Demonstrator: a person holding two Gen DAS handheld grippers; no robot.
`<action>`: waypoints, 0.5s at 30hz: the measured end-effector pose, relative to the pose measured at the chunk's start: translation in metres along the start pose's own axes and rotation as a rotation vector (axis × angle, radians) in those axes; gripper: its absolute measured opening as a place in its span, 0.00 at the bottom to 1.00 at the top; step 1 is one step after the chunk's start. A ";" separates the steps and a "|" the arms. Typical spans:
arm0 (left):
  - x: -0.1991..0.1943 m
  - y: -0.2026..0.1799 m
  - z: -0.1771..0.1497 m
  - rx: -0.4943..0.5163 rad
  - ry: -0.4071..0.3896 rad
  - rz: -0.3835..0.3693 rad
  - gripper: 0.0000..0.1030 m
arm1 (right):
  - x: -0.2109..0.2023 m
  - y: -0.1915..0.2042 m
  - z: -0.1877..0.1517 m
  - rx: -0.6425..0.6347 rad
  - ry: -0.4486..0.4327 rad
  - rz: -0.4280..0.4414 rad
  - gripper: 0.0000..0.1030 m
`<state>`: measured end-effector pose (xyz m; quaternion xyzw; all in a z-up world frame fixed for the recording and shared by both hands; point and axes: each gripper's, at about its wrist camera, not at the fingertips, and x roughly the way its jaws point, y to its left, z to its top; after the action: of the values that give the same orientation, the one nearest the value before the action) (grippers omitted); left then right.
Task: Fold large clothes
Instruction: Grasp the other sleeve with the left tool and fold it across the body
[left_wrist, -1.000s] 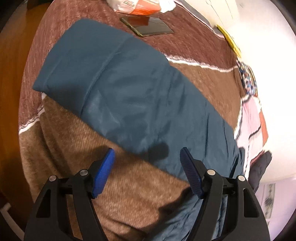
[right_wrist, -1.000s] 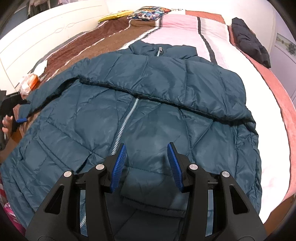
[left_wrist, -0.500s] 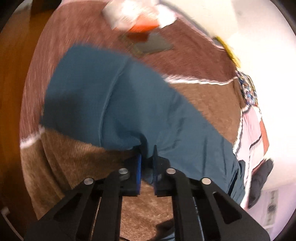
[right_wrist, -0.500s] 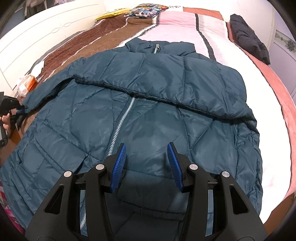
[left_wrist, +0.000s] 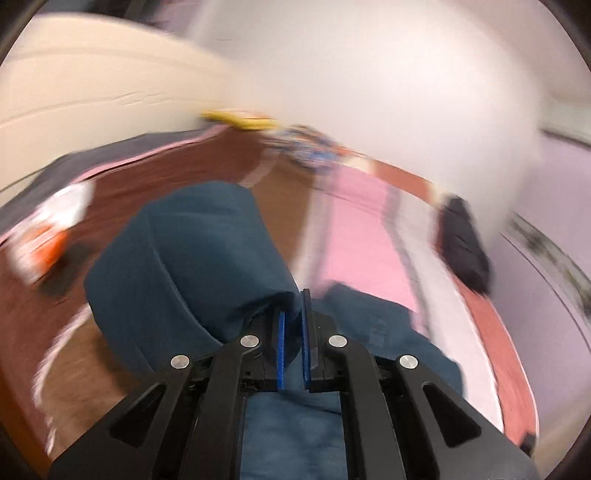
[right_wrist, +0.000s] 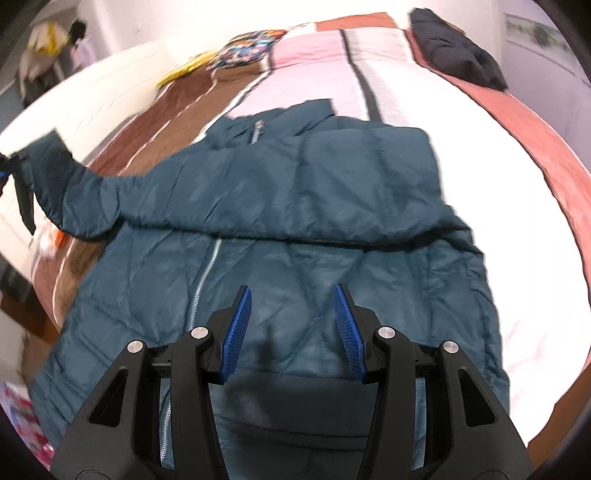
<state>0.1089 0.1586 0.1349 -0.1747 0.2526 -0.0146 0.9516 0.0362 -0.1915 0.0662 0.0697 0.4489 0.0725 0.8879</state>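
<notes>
Teal jacket (right_wrist: 295, 229) spread zipper-up across bed (right_wrist: 498, 155). Left gripper (left_wrist: 291, 332) clamped on 1 sleeve (left_wrist: 192, 273), raised off bed's left edge. Right gripper (right_wrist: 291, 328) parted above jacket's hem, empty.

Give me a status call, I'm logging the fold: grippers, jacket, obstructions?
Left gripper shut on the jacket sleeve, sleeve raised off the bed. Right gripper open above the jacket, holding nothing. Nothing lying on the jacket.
</notes>
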 end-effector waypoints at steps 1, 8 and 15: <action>0.007 -0.025 -0.004 0.040 0.020 -0.059 0.06 | -0.003 -0.006 0.001 0.006 -0.011 -0.010 0.45; 0.084 -0.132 -0.073 0.179 0.285 -0.260 0.06 | -0.018 -0.054 0.000 0.141 -0.031 -0.021 0.46; 0.156 -0.158 -0.170 0.377 0.592 -0.174 0.45 | -0.023 -0.074 -0.006 0.174 -0.029 -0.026 0.47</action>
<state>0.1719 -0.0627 -0.0239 -0.0050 0.4944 -0.1917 0.8478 0.0230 -0.2678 0.0671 0.1416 0.4415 0.0206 0.8858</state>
